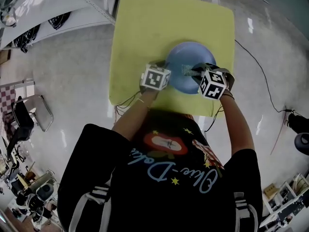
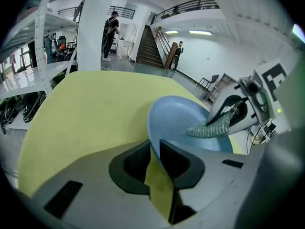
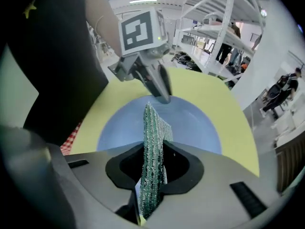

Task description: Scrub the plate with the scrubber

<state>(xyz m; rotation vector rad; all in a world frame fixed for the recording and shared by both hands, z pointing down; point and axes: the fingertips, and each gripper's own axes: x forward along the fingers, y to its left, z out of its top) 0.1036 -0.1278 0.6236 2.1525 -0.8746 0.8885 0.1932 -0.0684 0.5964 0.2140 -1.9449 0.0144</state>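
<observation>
A blue plate (image 1: 187,64) lies on the yellow-green table (image 1: 145,28). My left gripper (image 1: 163,76) is shut on the plate's left rim; in the left gripper view the plate (image 2: 176,123) has its edge running between the jaws of the left gripper (image 2: 155,151). My right gripper (image 1: 195,74) is shut on a green glittery scrubber (image 1: 189,71), held on edge over the plate's inside. In the right gripper view the scrubber (image 3: 153,142) stands upright between the jaws of the right gripper (image 3: 152,168), above the plate (image 3: 190,123). The scrubber (image 2: 212,127) also shows in the left gripper view touching the plate.
The table's near edge (image 1: 159,105) is close to the person's body. A metal rack (image 1: 43,8) stands at the left, a chair (image 1: 29,115) on the floor, and a cable (image 1: 263,76) runs at the right.
</observation>
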